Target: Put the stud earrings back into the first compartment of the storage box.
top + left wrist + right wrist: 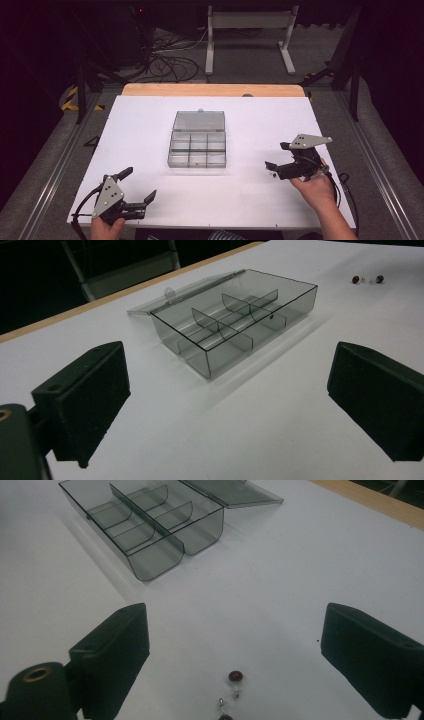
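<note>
A smoky clear compartment box (197, 149) lies mid-table with its lid (199, 121) folded open toward the far side; its compartments look empty. It also lies ahead in the left gripper view (235, 320) and the right gripper view (145, 525). Two tiny dark red studs (235, 676) with a silvery bit between them lie on the white sheet between my right gripper's jaws; they appear far off in the left gripper view (367, 279). My right gripper (276, 156) is open just over them. My left gripper (140, 184) is open near the front left edge, holding nothing.
The white sheet (150, 125) covers the table, with a wooden strip (212, 90) along the far edge. Beyond the table stand a grey metal frame (247, 35), cables on the floor and dark stands at both sides.
</note>
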`<move>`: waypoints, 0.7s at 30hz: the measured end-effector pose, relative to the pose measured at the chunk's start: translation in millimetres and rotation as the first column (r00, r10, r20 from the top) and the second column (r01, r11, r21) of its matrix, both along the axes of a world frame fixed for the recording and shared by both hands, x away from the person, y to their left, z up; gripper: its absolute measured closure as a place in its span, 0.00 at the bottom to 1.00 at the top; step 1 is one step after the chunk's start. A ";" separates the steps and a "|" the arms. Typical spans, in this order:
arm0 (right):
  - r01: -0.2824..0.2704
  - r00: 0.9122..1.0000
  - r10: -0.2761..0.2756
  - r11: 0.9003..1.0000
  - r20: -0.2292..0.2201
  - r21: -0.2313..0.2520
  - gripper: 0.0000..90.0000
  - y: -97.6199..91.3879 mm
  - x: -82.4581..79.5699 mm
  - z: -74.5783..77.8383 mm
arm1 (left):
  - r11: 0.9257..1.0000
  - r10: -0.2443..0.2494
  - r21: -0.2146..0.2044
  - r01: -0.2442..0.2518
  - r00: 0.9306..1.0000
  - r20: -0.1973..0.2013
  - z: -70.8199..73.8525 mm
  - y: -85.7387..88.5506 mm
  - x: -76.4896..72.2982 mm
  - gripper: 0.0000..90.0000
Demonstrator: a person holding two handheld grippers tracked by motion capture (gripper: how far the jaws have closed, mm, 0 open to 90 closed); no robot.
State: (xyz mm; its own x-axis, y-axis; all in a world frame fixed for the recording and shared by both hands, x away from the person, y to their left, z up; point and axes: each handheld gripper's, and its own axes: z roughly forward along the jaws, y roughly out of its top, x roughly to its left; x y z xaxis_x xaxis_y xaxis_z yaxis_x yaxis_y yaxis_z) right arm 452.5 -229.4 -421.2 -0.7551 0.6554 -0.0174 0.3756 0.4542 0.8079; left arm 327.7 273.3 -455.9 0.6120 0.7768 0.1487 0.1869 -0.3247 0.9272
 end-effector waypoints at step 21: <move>-0.011 0.987 -0.022 0.980 -0.159 -0.201 0.46 17.5 25.0 -3.6 | 1.000 -0.002 0.010 0.002 1.000 0.004 0.4 -0.5 -0.1 0.04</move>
